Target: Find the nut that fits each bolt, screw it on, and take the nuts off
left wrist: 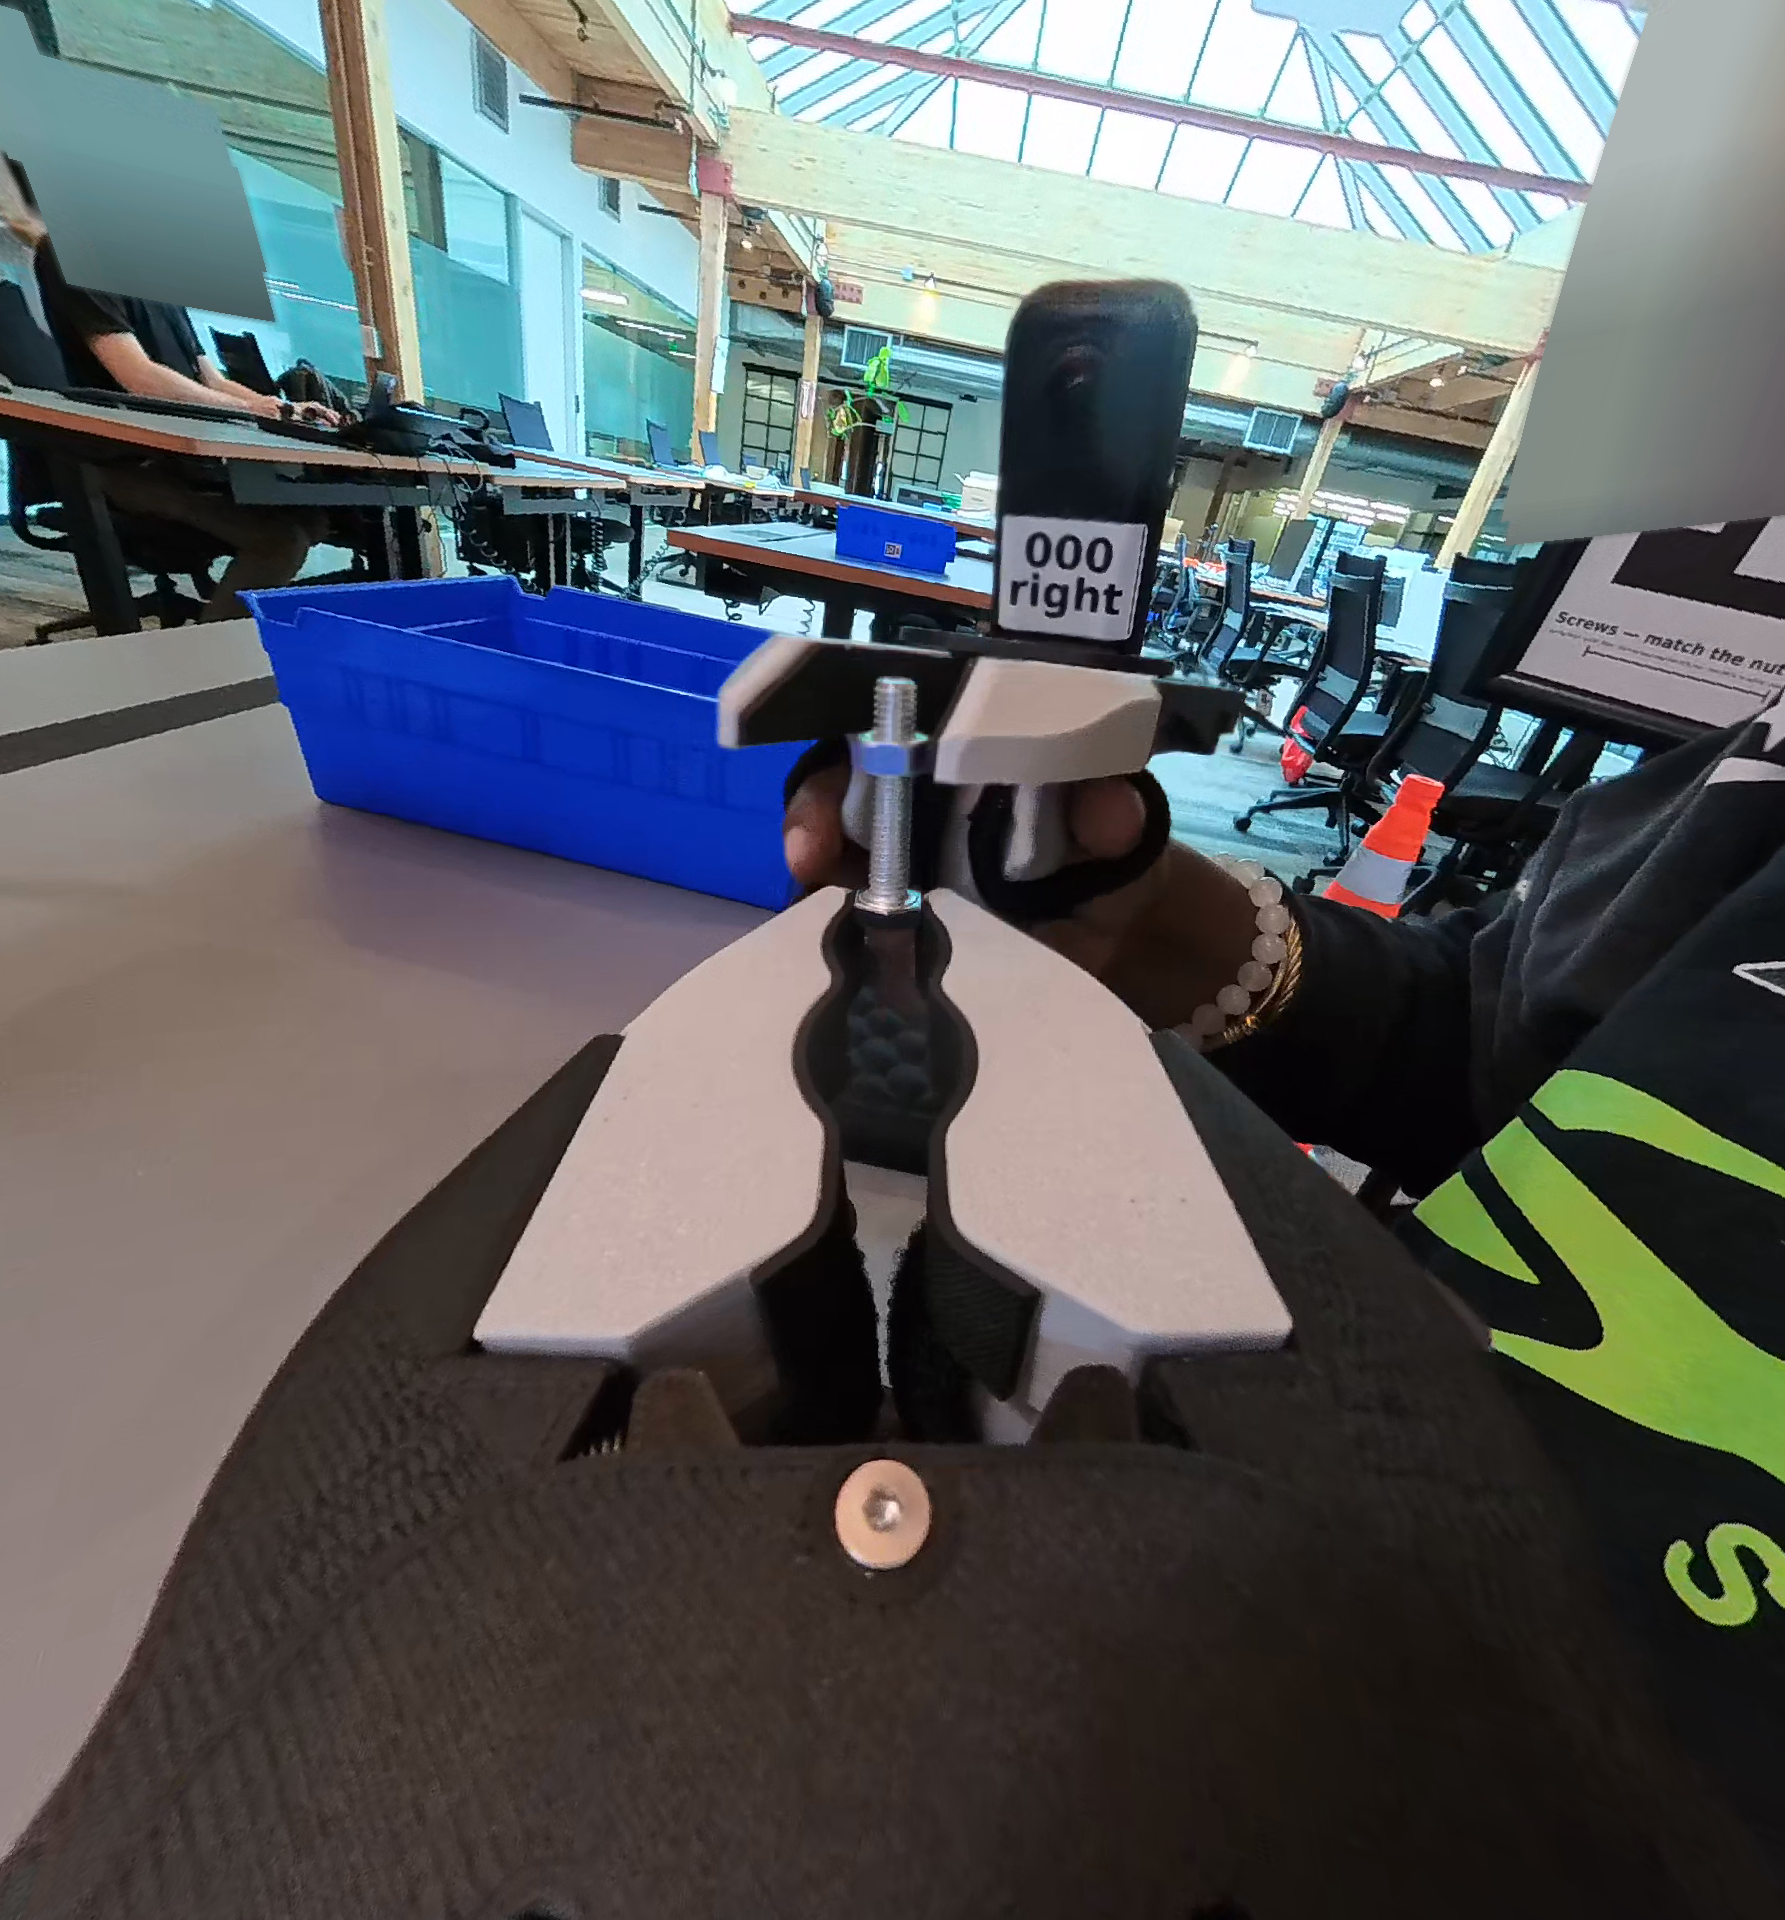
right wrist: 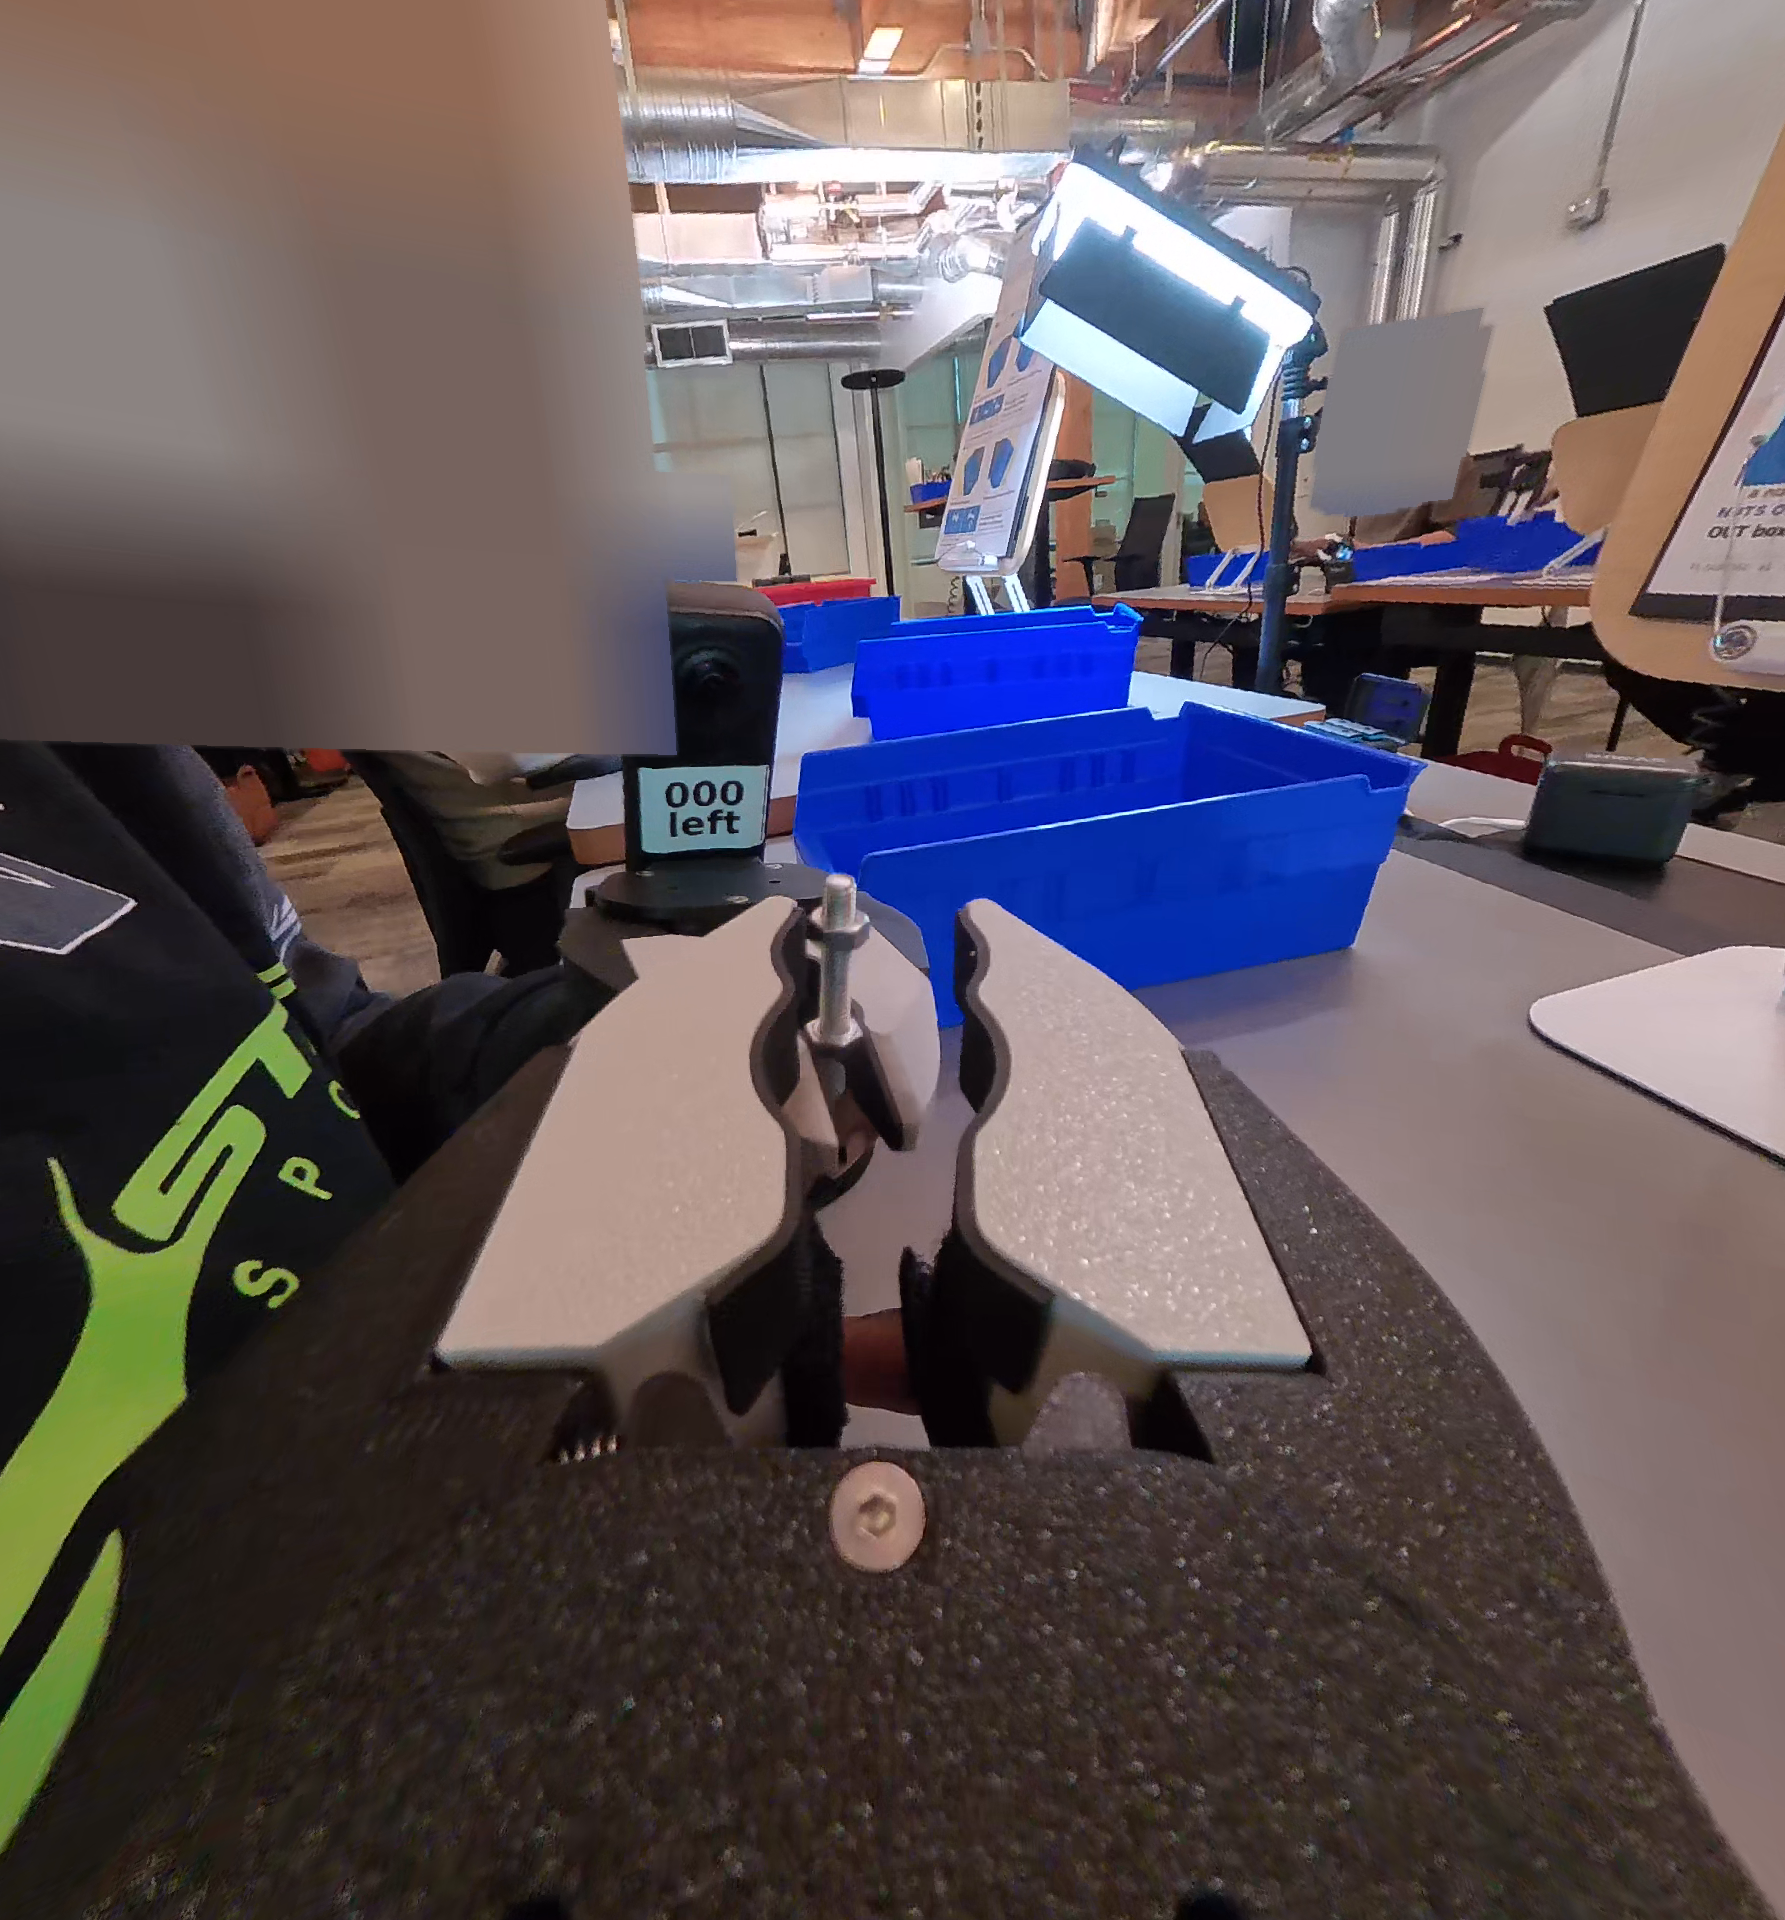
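Left wrist view: my left gripper (left wrist: 886, 914) sits at frame centre, its fingers nearly together and pinching the head end of one bolt (left wrist: 890, 821). The bolt stands upright above the fingertips. I count two nuts on it: one nut (left wrist: 893, 753) high on the thread, one lower nut (left wrist: 886, 902) just above the fingertips. The right gripper (left wrist: 893, 717) faces me behind the bolt, its fingers either side of the upper nut. One blue bin (left wrist: 514, 717) rests on the table (left wrist: 192, 987) at centre left.

Right wrist view: my right gripper (right wrist: 883, 935) is parted narrowly around the bolt (right wrist: 836, 966); I cannot tell whether the fingers touch it. I count two blue bins (right wrist: 1127, 862) at upper right.
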Available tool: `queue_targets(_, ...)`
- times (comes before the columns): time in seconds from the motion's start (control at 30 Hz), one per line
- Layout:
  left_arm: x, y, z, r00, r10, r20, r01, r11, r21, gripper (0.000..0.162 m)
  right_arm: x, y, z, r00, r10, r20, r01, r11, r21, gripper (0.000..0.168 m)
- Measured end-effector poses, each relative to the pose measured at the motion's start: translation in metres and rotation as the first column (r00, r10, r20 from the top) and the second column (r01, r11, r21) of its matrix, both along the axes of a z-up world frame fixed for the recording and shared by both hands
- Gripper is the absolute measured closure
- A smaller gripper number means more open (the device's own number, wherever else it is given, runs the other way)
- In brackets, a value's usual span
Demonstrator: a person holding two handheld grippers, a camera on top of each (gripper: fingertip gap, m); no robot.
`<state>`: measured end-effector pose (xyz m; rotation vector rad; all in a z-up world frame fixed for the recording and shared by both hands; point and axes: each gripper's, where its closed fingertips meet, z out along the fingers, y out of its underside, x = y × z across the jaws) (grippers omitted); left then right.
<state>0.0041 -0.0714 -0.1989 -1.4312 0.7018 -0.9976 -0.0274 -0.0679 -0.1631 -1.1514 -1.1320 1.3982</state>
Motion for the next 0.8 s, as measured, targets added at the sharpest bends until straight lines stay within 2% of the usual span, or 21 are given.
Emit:
queue_targets(0.1, -0.002, 0.000, 0.002, 1.000, 0.002, 0.012, -0.002, 1.000, 0.000, 0.153, 0.011, 0.009, 0.001, 0.999, -0.040, -0.022, 0.040, 0.999, -0.008, 0.155)
queue_targets(0.17, -0.001, 0.000, 0.001, 1.000, 0.003, 0.007, -0.003, 1.000, 0.002, 0.152, 0.014, 0.011, 0.001, 0.999, -0.048, -0.025, 0.048, 0.999, -0.009, 0.158)
queue_targets(0.4, -0.001, 0.001, -0.002, 1.000, 0.013, -0.015, -0.013, 1.000, 0.005, 0.153, -0.001, -0.005, -0.001, 1.000, 0.018, -0.007, -0.018, 1.000, 0.010, 0.141)
queue_targets(0.8, 0.002, 0.000, -0.003, 1.000, 0.004, -0.028, -0.004, 1.000, 0.011, 0.152, -0.010, -0.002, -0.003, 1.000, 0.001, 0.005, -0.001, 1.000, 0.017, 0.139)
